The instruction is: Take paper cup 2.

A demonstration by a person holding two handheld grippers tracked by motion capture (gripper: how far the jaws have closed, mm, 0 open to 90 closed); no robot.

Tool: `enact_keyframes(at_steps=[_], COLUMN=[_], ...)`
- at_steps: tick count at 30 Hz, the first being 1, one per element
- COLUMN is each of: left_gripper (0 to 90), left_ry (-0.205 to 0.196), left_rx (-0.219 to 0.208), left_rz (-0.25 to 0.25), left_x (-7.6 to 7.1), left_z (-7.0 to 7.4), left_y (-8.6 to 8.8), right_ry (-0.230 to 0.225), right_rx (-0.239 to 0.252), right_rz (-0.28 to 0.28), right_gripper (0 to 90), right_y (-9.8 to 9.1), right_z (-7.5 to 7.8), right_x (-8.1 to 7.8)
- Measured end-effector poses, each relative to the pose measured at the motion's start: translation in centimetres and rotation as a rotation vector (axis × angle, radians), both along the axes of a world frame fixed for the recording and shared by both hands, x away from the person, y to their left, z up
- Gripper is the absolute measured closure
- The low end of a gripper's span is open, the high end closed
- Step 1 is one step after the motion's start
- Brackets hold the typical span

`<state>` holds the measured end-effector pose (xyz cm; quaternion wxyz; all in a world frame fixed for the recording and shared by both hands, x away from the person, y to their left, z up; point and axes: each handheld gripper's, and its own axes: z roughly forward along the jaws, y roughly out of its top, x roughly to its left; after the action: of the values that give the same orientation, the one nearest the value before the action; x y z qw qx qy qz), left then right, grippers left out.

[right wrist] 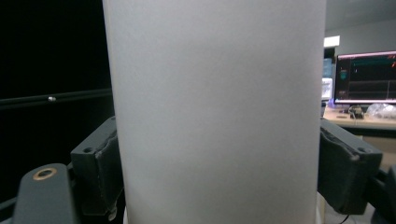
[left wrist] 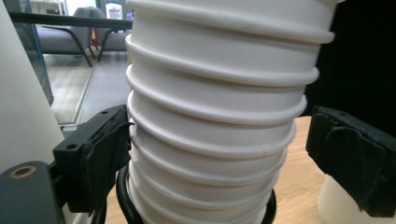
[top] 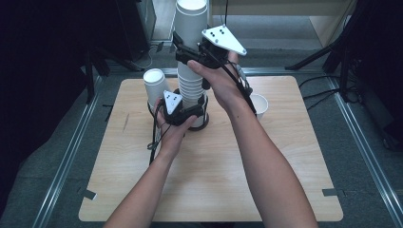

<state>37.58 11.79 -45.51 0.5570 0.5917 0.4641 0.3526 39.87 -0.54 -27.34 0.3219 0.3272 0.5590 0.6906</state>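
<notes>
Clamping the top cup (right wrist: pixel 219 112), right tool (top: pixel 190 56), left tool (left wrist: pixel 219 154) apart around the ribbed stack (left wrist: pixel 215 116)

Lone white cup (top: pixel 259 104), wooden table (top: pixel 214 190)

Nested cup stack (left wrist: pixel 219 116) between gripper pads (left wrist: pixel 105 154); right pad apparently clear.

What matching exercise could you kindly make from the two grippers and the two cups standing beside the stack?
Things:
1. left gripper
2. right gripper
3. left cup
4. right cup

States and places:
a. shut on the top cup
b. on the table, apart from the stack, to its right
c. open, around the stack's foot
d. close beside the stack, to its left

Pairs: 1-c, 2-a, 3-d, 4-b
</notes>
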Motion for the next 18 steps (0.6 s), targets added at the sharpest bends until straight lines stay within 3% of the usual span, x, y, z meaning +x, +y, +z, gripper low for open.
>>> enact_keyframes(at_steps=[8,18], left_gripper=[1.1,0.9], left_ry=[-0.006,-0.007], left_rx=[0.009,0.020], left_rz=[-0.016,-0.038], left_x=[-0.8,-2.3], left_z=[0.2,-0.2], left_y=[0.2,0.9], right_ry=[-0.029,-0.045], right_rx=[0.012,0.033], right_rz=[-0.033,-0.063], right_gripper=[16.2,16.1], right_y=[-0.2,-1.8], right_z=[1.4,2.6], right_x=[-0.7,-1.2])
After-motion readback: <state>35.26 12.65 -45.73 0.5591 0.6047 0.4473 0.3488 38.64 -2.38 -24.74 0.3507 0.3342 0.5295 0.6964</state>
